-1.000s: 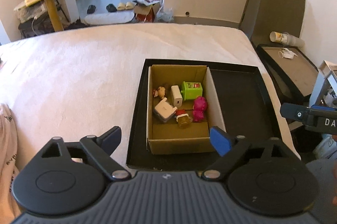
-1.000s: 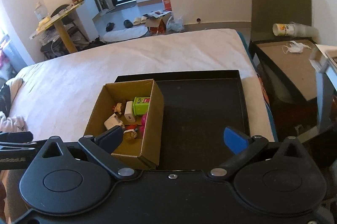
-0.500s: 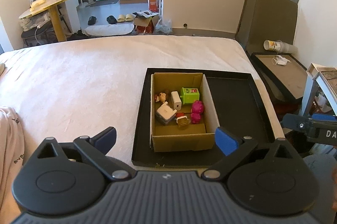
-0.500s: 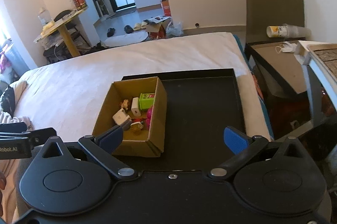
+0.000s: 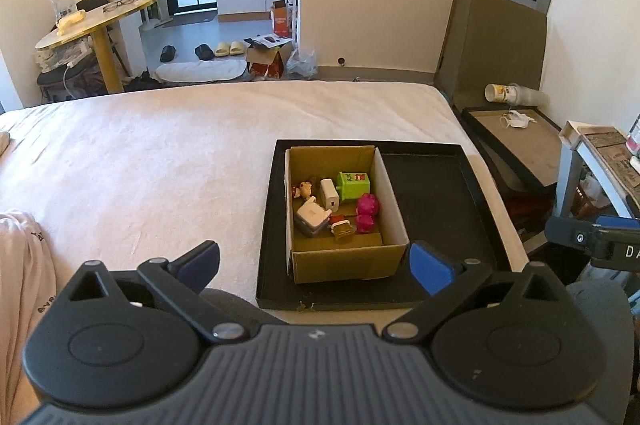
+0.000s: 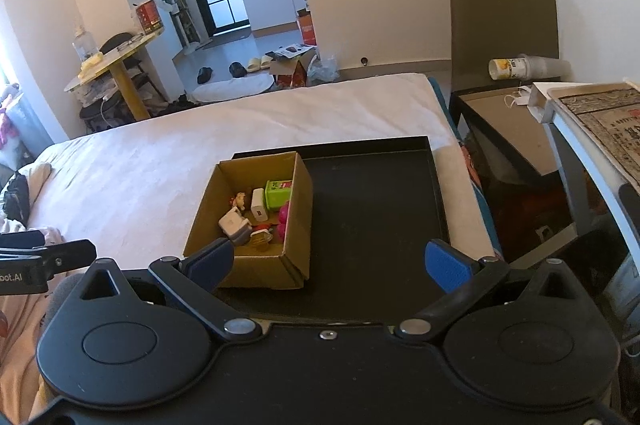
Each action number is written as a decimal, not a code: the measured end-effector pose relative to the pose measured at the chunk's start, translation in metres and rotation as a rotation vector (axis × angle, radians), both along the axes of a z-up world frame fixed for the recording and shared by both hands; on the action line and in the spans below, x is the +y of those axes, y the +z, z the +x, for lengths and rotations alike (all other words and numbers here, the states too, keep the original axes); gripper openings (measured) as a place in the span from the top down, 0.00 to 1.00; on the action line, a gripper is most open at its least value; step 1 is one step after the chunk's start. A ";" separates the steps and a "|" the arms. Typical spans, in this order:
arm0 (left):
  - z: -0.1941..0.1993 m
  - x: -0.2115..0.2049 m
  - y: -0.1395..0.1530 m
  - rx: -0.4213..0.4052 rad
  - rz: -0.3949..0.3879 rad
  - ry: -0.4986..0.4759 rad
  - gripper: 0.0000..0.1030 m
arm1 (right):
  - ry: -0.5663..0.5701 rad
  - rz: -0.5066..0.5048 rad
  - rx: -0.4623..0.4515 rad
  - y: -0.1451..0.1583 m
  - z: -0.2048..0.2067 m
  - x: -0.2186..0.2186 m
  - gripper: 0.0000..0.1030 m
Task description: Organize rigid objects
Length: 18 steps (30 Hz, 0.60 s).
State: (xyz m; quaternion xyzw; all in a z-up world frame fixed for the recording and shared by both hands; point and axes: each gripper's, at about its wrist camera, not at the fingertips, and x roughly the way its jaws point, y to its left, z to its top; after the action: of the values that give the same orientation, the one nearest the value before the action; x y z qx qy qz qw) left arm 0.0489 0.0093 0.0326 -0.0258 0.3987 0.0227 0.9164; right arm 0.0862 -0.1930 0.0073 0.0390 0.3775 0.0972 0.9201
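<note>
Both claws (image 5: 314, 267) (image 6: 328, 265) are black with blue pads and silver screws.

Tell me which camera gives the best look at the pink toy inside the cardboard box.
The left wrist view: the pink toy shows whole, seen from above against the cardboard box's right wall. In the right wrist view that wall hides most of it.

Open cardboard box (image 5: 344, 257) sitting upright in the left half of a black tray (image 5: 436, 209) lying on the bed, holding a green block (image 5: 353, 184), two white chargers (image 5: 312, 219), pink toy (image 5: 366, 211), small figurine (image 5: 303, 189), all jumbled together
</note>
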 end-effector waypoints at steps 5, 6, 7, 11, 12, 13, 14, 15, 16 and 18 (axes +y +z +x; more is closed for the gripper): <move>-0.010 0.003 0.008 -0.010 -0.002 -0.009 0.02 | 0.000 -0.010 -0.013 0.009 -0.010 0.003 0.00; -0.012 0.004 0.009 -0.011 -0.006 -0.011 0.02 | -0.003 -0.011 -0.014 0.011 -0.011 0.004 0.00; -0.014 0.005 0.010 -0.013 -0.007 -0.014 0.02 | -0.006 -0.009 -0.014 0.012 -0.013 0.004 0.00; -0.021 0.006 0.016 -0.022 0.001 -0.011 0.02 | -0.004 0.010 -0.008 0.020 -0.018 0.003 0.00; -0.022 0.006 0.018 -0.024 -0.002 -0.013 0.02 | -0.004 0.006 -0.013 0.022 -0.021 0.004 0.00; -0.023 0.007 0.020 -0.024 -0.005 -0.013 0.02 | -0.002 0.002 -0.019 0.024 -0.023 0.005 0.00; -0.025 0.007 0.022 -0.027 -0.006 -0.013 0.02 | 0.002 -0.003 -0.022 0.026 -0.025 0.006 0.00; -0.027 0.007 0.024 -0.032 -0.005 -0.014 0.02 | 0.006 -0.007 -0.024 0.027 -0.026 0.007 0.00; -0.028 0.007 0.026 -0.037 -0.002 -0.015 0.02 | 0.007 -0.009 -0.029 0.029 -0.028 0.007 0.00; -0.031 0.005 0.030 -0.046 0.007 -0.019 0.02 | 0.011 -0.010 -0.040 0.030 -0.032 0.007 0.00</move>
State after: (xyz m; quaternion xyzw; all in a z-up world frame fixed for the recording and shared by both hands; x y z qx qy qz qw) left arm 0.0174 0.0143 0.0623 -0.0192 0.3779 0.0149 0.9255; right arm 0.0546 -0.1856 0.0376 0.0302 0.3598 0.1010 0.9271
